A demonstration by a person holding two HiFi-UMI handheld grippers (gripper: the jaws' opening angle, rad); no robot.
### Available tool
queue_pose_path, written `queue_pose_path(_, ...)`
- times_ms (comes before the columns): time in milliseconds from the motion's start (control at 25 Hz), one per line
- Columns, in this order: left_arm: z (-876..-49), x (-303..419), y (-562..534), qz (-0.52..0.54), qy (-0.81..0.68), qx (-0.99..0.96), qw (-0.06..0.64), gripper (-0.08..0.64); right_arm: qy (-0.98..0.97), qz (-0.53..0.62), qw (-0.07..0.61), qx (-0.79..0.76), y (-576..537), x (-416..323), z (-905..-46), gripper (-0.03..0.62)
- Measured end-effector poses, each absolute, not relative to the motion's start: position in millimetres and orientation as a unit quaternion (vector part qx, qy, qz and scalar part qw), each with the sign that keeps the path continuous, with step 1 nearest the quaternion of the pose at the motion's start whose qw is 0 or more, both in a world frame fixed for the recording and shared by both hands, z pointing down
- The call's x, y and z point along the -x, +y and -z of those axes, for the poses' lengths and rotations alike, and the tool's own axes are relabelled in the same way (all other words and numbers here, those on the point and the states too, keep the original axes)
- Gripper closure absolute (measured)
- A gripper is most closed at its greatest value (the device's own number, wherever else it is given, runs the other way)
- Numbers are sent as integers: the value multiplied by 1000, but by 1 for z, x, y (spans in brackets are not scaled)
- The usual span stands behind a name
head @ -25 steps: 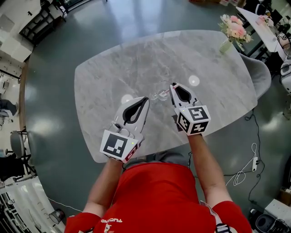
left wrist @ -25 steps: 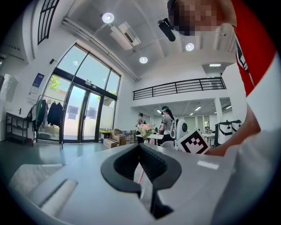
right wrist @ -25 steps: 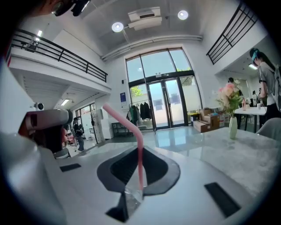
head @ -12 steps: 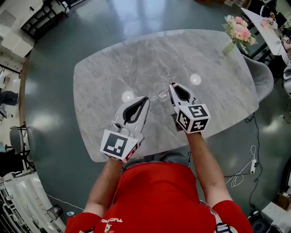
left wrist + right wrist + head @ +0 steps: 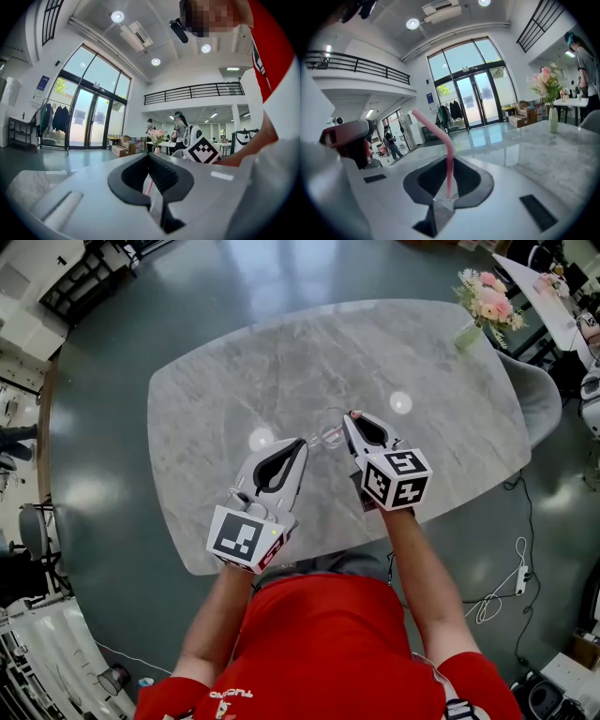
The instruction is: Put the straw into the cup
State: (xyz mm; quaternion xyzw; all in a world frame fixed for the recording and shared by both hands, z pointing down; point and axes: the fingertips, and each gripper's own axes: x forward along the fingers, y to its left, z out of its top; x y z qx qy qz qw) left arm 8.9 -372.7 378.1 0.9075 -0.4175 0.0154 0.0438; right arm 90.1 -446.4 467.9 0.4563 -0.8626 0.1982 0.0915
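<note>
Rolled slightly leftward, your right tool [image 5: 351, 416] pinches the thin pink bendy straw [image 5: 449, 164] at centre frame, beside the clear cup [image 5: 330, 434] that your left tool [image 5: 302, 442] grips. The straw looks light and crushable, so hold its straight part gently.

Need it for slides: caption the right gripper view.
Right claw shut on a pink bent straw, marble table beyond.

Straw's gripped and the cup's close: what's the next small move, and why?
Probably lower the right gripper a little so the straw slides down into the cup. Its fingers are pinched on the straw right beside the rim, and the left gripper seems to steady the cup.
</note>
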Motion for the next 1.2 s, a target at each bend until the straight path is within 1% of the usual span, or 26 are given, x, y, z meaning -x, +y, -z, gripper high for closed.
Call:
queue_pose_path(40,-378,-9,-372,-16,-417,-908,44,554,-862,-192,101,-458,-446,-90,-469,566)
queue_pose_path(80,-378,-9,-372,-16,-416,-908,44,554,-861,-187,111,-459,-446,-91,-470,545)
queue_pose_path(160,-378,-10,-370,-17,-413,-909,44,554,-859,-180,131,-461,-446,-92,-473,485)
queue_pose_path(280,-379,-9,-368,-18,-411,-910,45,554,-851,-172,167,-467,-444,-95,-481,443)
queue_pose_path(400,-380,-7,-366,-17,-409,-911,44,554,-840,-180,211,-465,-440,-97,-494,419)
queue_pose_path(520,-379,-6,-363,-15,-402,-914,43,554,-829,-195,244,-463,-432,-100,-505,411)
queue_pose_path(640,-377,-7,-359,-12,-399,-916,41,554,-821,-203,256,-469,-425,-105,-510,411)
queue_pose_path(880,-370,-5,-348,-6,-383,-923,35,554,-826,-177,217,-489,-398,-104,-477,411)
queue_pose_path(960,-366,-5,-342,-3,-375,-926,31,554,-835,-151,199,-490,-383,-98,-457,429)
queue_pose_path(1080,-360,-6,-334,1,-364,-931,27,554,-843,-117,166,-497,-363,-90,-425,538)
queue_pose_path(1120,-358,-6,-330,1,-362,-932,26,554,-845,-110,155,-500,-357,-87,-415,559)
queue_pose_path(1200,-354,-7,-323,4,-354,-935,23,554,-847,-99,134,-504,-345,-82,-399,578)
